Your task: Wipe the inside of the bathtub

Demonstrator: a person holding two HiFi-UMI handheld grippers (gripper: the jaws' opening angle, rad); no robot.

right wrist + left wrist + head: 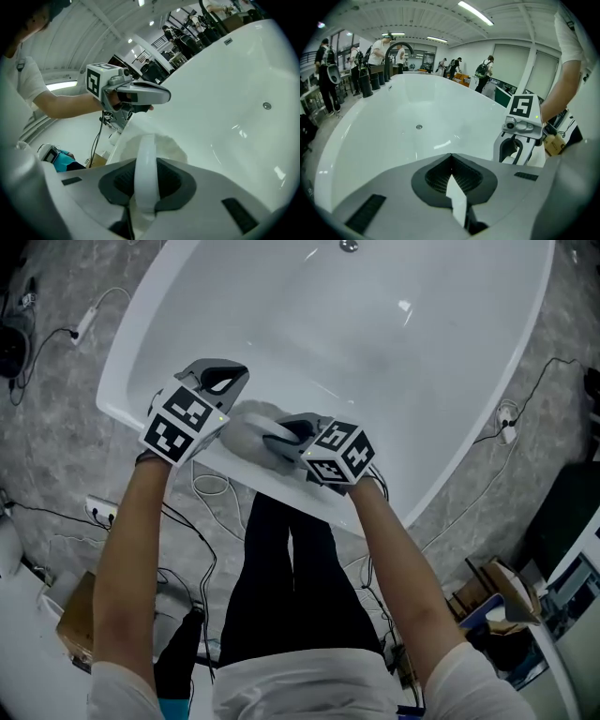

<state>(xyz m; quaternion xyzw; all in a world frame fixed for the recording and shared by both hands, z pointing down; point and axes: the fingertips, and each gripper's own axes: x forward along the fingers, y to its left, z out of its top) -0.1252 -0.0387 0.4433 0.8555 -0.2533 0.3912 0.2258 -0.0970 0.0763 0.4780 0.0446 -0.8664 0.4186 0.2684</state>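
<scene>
The white bathtub [450, 399] fills the upper head view, its drain [349, 246] at the far end. A pale grey-white cloth [251, 431] lies bunched on the tub's near rim. My right gripper [289, 439] is shut on the cloth; in the right gripper view a band of cloth [146, 159] runs up between the jaws of the gripper [145, 168]. My left gripper [228, 382] hovers just left of the cloth over the rim, jaws shut and holding nothing. In the left gripper view its tips [451, 157] meet above the tub floor, where the drain [419, 126] shows.
Cables and a power strip [101, 512] lie on the grey floor around the tub. Cardboard boxes [497, 592] stand at the lower right. The person's legs [286, 587] stand against the near rim. A black faucet [396, 47] and several people stand beyond the tub's far end.
</scene>
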